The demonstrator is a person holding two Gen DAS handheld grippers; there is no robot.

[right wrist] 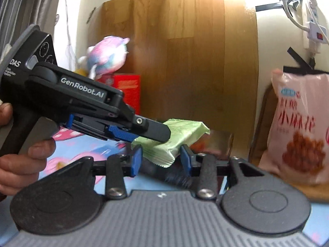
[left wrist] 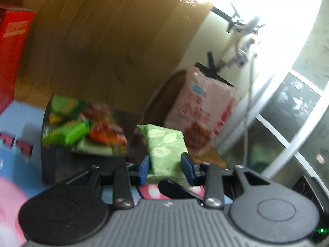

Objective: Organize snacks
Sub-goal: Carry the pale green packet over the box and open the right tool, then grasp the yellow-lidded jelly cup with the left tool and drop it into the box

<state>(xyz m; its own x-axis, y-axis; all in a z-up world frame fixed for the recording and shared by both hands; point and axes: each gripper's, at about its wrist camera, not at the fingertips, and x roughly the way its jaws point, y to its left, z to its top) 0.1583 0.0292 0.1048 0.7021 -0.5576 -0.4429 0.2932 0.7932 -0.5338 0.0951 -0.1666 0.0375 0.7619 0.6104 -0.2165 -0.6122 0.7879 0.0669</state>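
Note:
A pale green snack packet with a leaf print [left wrist: 164, 144] sits between the blue pads of my left gripper [left wrist: 165, 167], which is shut on it and holds it in the air. In the right wrist view the same packet [right wrist: 174, 139] is held by the left gripper's black fingers [right wrist: 156, 131]. My right gripper [right wrist: 162, 159] is open, its blue pads either side of the packet's near end; I cannot tell whether they touch it. A dark box [left wrist: 61, 160] holding green and orange snack packs [left wrist: 70, 131] lies to the left, below the packet.
A large pink snack bag [right wrist: 298, 127] leans against the wall at the right, also in the left wrist view [left wrist: 201, 113]. A red box [right wrist: 127, 90] with a pastel plush toy [right wrist: 107, 55] stands at the back left. A wooden board [right wrist: 185, 51] covers the wall. The surface is a blue patterned cloth [right wrist: 82, 146].

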